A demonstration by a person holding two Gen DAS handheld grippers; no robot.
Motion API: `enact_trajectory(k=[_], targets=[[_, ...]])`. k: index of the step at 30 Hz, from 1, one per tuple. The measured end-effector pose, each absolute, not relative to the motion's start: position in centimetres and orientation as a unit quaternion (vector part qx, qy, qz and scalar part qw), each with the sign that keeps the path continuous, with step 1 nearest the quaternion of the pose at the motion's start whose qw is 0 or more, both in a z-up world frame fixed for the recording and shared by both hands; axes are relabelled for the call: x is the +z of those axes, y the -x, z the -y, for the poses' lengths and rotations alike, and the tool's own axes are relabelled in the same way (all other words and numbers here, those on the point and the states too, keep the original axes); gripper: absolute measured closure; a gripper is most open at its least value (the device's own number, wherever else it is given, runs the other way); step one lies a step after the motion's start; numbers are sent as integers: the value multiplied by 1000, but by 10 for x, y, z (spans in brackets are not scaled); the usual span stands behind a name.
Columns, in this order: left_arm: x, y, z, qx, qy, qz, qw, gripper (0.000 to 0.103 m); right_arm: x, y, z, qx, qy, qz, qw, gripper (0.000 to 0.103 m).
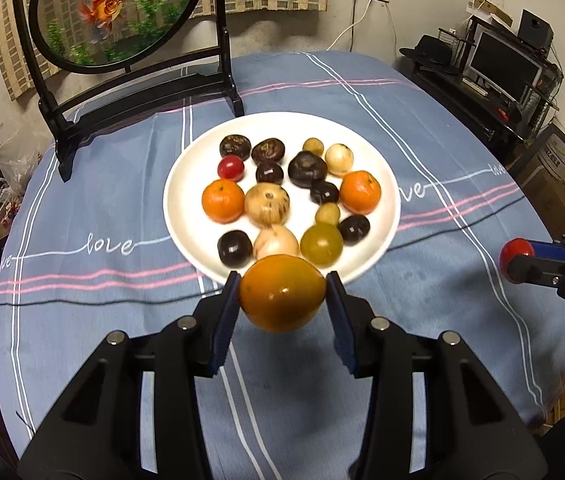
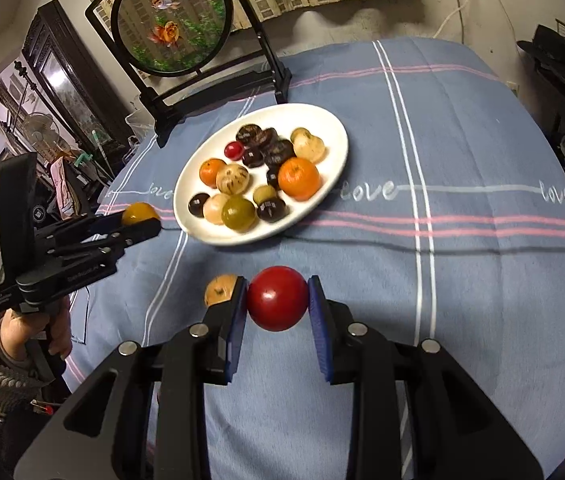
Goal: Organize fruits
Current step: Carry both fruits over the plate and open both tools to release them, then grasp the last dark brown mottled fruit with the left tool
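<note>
A white plate [image 1: 186, 184] [image 2: 334, 136] holds several small fruits: two oranges, a red tomato, dark plums, pale and green ones. My left gripper [image 1: 282, 294] is shut on an orange-yellow fruit [image 1: 282, 292], held just before the plate's near rim; it also shows in the right wrist view [image 2: 140, 213]. My right gripper [image 2: 276, 298] is shut on a red tomato [image 2: 277, 298], held over the cloth in front of the plate; it shows at the left wrist view's right edge [image 1: 516, 254]. A tan fruit [image 2: 220, 289] lies on the cloth beside the right gripper's left finger.
The round table has a blue striped cloth [image 1: 442, 140]. A round goldfish screen on a black stand [image 1: 122, 12] stands behind the plate at the back left. Shelves with a monitor [image 1: 502, 64] stand off the table at the right.
</note>
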State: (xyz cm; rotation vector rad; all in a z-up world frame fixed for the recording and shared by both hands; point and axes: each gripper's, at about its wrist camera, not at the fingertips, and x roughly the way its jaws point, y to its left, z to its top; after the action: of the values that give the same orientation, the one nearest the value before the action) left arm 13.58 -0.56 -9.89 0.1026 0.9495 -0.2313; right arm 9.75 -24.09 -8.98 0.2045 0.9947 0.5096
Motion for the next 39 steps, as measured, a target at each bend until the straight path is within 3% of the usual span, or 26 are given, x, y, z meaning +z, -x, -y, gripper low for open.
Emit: enact_trajectory(k=[15,18,20,27,30,32,39], targets=[[-133,-222,-16,-100,11,-485,869,59,-108,-221,154,285,-27,-470,835,72],[-129,-214,-36,-103,47,-482,869,57,-115,-226,149,291,-21,-474,831,72],[-127,-197,-50,-104,56,-479,870,49,-119,-226,151,294,-31,-476,829,72],[-150,-166,-64,-92,69,-504,856,48,-130,-232,153,293,-48,-486,822,72],[-150,-165,-60,-94,76,-501,857,46,-135,-238,153,288,-55,-506,811,67],[-150,-163,-57,-95,76,-503,856,43,-128,-236,157,291,-70,-491,818,42],[-152,-132,-54,-107,65,-520,845,42,-109,-215,179,276,-71,-469,836,42]])
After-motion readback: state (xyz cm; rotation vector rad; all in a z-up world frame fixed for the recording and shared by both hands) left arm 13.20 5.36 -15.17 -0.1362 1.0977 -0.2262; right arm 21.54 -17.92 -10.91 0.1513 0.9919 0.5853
